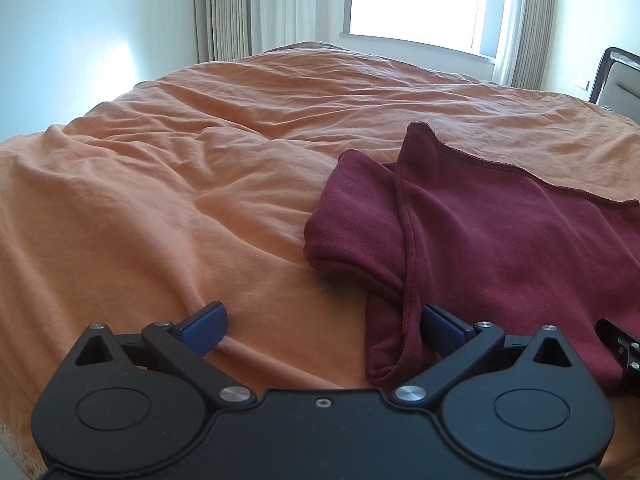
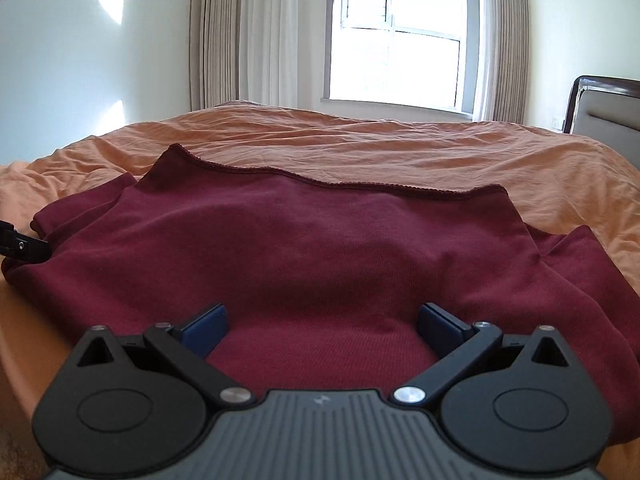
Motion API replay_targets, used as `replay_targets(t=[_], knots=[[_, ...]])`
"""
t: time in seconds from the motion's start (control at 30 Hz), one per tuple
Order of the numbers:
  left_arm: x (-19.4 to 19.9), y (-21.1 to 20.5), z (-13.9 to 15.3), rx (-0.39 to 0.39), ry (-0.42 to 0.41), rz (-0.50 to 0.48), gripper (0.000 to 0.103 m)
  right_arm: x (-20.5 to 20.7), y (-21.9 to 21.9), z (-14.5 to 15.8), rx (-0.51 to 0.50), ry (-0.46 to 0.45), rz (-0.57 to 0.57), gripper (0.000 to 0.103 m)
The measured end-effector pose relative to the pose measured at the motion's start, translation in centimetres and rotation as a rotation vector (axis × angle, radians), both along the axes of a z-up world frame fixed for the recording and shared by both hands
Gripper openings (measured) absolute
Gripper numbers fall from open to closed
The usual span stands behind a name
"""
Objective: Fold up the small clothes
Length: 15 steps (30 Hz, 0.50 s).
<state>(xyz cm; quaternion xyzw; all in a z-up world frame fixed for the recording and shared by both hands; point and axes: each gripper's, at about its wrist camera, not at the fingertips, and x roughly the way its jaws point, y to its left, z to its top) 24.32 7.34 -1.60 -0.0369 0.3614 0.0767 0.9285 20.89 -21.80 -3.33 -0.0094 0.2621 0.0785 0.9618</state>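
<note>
- The maroon garment (image 2: 304, 240) is lying on the orange bed (image 1: 160, 200), its long axis running nine to three.
- The right hand-held gripper (image 2: 322, 330) is hovering over it, jaws spread wide, holding nothing.
- The left hand-held gripper (image 1: 322, 330) is gaping empty; the garment's edge is sitting at two o'clock.

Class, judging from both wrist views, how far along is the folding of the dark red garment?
Early. Done: the dark red knit garment lies on the orange bedsheet, one side flap turned over. In hand: nothing; left gripper and right gripper are open. Left: the remaining folds.
</note>
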Motion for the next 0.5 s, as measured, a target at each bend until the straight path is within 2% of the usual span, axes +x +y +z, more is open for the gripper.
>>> replay_targets(t=[0.2,0.5], knots=[[0.0,0.0,0.0,-0.003,0.0,0.0,0.103,0.1,0.0,0.2,0.003,0.015,-0.006,0.103],[0.0,0.0,0.0,-0.002,0.001,0.0,0.103,1.5,0.3,1.2,-0.001,0.122,-0.025,0.103]])
